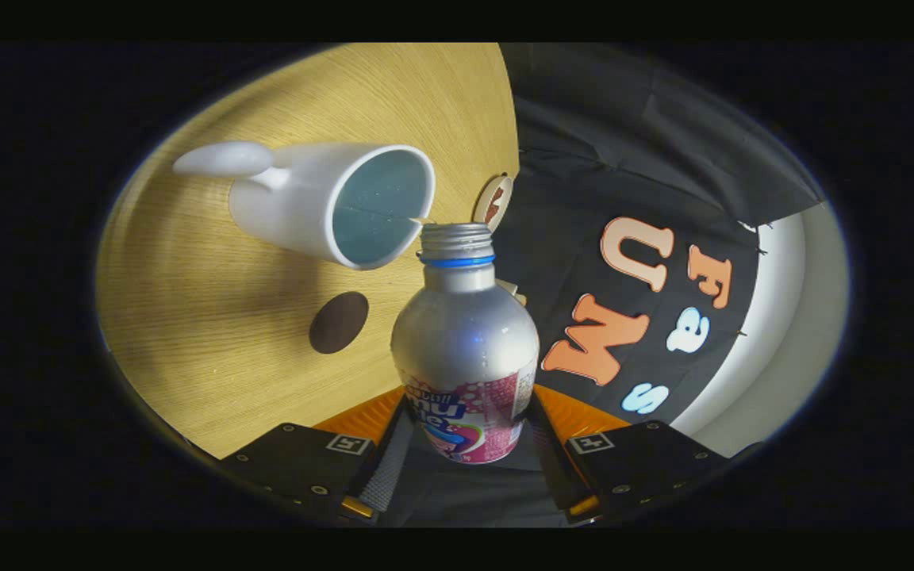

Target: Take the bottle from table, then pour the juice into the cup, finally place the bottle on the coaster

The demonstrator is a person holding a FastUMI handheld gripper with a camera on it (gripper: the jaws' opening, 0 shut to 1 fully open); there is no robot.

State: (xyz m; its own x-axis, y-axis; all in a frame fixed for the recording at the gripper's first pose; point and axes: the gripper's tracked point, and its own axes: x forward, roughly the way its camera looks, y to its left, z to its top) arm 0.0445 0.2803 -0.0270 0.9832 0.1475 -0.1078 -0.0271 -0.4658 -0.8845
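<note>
Near the table's far edge, the tongs (465, 444) clamp the uncapped bottle (465, 349), its mouth tipped at the white mug's (322, 202) rim for pouring.

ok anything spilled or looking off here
Nothing looks spilled. The tongs are shut on the bottle, which is uncapped, its mouth right at the rim of the white cup. The wooden table around the cup and the dark round coaster shows no puddles or drips.

Looks like a recording booth, not a real home: black cloth wall (647, 159) hanging at 2 o'clock behind a plain wood-grain surface (211, 317) at 9.
</note>
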